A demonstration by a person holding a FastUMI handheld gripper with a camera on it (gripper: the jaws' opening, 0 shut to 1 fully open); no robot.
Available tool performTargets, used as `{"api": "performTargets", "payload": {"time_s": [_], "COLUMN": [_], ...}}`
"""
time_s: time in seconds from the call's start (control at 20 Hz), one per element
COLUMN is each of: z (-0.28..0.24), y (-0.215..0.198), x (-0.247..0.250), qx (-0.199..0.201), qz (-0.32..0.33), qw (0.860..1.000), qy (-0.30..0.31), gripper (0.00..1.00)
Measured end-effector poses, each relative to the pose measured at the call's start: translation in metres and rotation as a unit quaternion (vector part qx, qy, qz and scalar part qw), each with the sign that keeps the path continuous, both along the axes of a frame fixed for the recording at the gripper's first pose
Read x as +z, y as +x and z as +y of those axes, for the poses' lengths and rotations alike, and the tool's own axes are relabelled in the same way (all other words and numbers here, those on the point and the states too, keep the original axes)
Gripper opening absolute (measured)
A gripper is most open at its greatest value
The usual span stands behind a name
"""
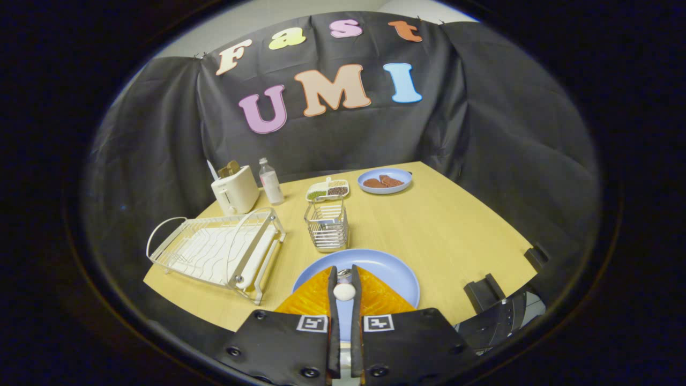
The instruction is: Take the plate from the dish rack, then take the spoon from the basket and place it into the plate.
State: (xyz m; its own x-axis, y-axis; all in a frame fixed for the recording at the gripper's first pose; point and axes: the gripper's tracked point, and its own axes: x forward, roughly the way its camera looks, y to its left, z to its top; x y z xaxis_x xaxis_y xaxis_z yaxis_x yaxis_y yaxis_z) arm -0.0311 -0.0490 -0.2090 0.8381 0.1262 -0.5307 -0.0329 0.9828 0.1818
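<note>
The gripper (344, 279) is hovering over the near edge of a wooden table (455, 236), with its two fingers drawn close together and pinching the spoon (344, 291), whose pale rounded end is showing in the narrow gap between them; the metal part nearer the fingertips is too small to make out clearly, so it may be the spoon's bowl or handle. The spoon is sitting directly above the blue plate (386, 268), which is lying flat on the table just under and ahead of the fingers. Just beyond the plate, a wire basket (327, 228) is standing upright. Beside it, the white dish rack (220, 249) is resting on the table with no dishes in it. Farther back, a toaster (235, 188) is standing beside a small bottle (270, 181), and a divided dish of seeds (328, 190) is lying near a second blue plate with brown food (384, 180).
</note>
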Motion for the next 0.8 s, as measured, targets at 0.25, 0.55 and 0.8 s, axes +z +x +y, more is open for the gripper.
{"api": "performTargets", "payload": {"time_s": [0.25, 0.55, 0.8], "z": [0.003, 0.001, 0.002], "y": [-0.004, -0.006, -0.008], "x": [-0.017, -0.022, -0.022], "qx": [0.000, -0.002, 0.002], "qz": [0.014, 0.019, 0.021], "qw": [1.000, 1.000, 1.000], "qy": [-0.004, -0.002, 0.001], "gripper": [0.10, 0.10, 0.13]}}
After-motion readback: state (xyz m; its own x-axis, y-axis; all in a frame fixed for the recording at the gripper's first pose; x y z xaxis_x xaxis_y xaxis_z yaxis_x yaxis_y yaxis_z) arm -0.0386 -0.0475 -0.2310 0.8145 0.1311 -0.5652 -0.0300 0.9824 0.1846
